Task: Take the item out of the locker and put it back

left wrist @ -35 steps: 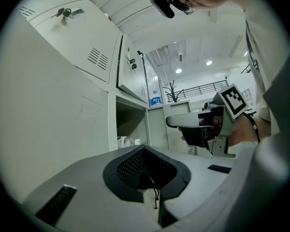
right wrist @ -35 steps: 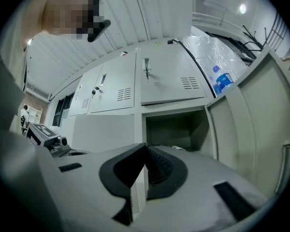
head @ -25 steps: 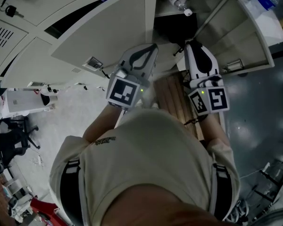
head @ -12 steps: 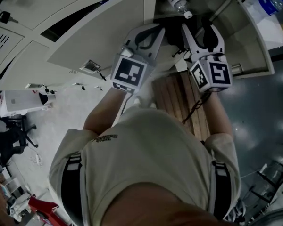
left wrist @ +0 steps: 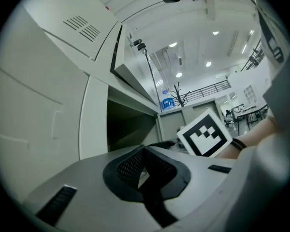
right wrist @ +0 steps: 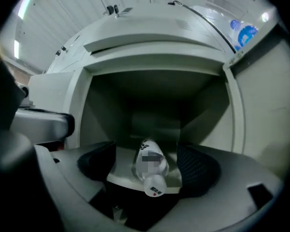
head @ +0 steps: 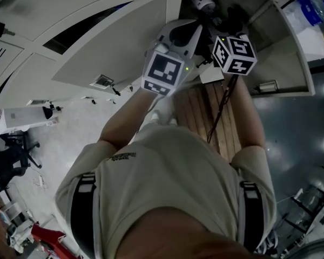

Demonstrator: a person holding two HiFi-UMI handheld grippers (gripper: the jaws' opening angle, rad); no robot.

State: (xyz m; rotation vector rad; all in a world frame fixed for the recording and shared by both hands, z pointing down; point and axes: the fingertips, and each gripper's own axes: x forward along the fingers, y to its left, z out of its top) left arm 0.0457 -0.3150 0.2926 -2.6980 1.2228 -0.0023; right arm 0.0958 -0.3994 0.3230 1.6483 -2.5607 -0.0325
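Observation:
A clear plastic bottle (right wrist: 150,164) with a white cap lies on its side on the locker shelf (right wrist: 121,180), cap toward me. My right gripper (right wrist: 147,154) reaches into the open compartment. Its jaws have just been opening and stand wide on either side of the bottle, with a gap at each pad. In the head view the bottle (head: 202,1) shows at the compartment's mouth, with the right gripper (head: 225,16) beside it. My left gripper (head: 196,30) hangs just outside the opening. In its own view the left gripper (left wrist: 144,170) is shut on nothing.
The locker's doors swing out on both sides, one door (head: 113,47) left and one door (head: 283,53) right. A wooden bench (head: 208,117) stands below the compartment. A blue water jug (left wrist: 167,100) sits on top of the lockers.
Both grippers have moved up toward the locker. The right one has gone into the compartment and opened its jaws around the bottle.

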